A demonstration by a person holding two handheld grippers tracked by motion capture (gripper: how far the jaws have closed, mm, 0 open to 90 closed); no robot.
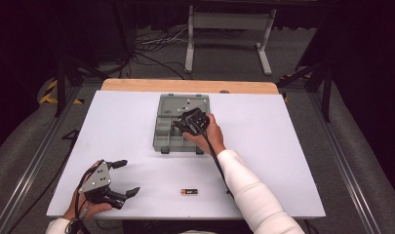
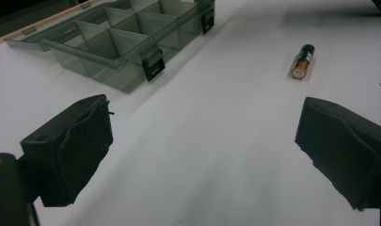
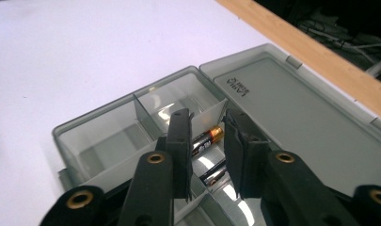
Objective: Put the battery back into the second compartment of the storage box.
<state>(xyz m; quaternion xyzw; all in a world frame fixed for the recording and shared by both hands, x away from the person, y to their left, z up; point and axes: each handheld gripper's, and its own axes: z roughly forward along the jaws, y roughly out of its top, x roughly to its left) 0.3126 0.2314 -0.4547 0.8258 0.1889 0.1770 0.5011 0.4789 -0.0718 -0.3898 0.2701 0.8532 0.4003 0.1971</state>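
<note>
Left gripper [image 1: 118, 178] rests on table [image 1: 127, 126], jaws wide, empty. Battery [image 1: 188, 192] lies loose mid-table: light, rigid, slick, rolls; pinch across middle. Right gripper [image 3: 208, 141] over box [image 1: 162, 141], jaws parted, released, second battery [image 3: 208, 137] lying in compartment.

The high view looks forward and down from above the table's [image 1: 292, 146] near edge. The left gripper view skims low across it, sharing the compartment box [image 2: 108, 42] with the close, downward-looking right gripper view.
</note>
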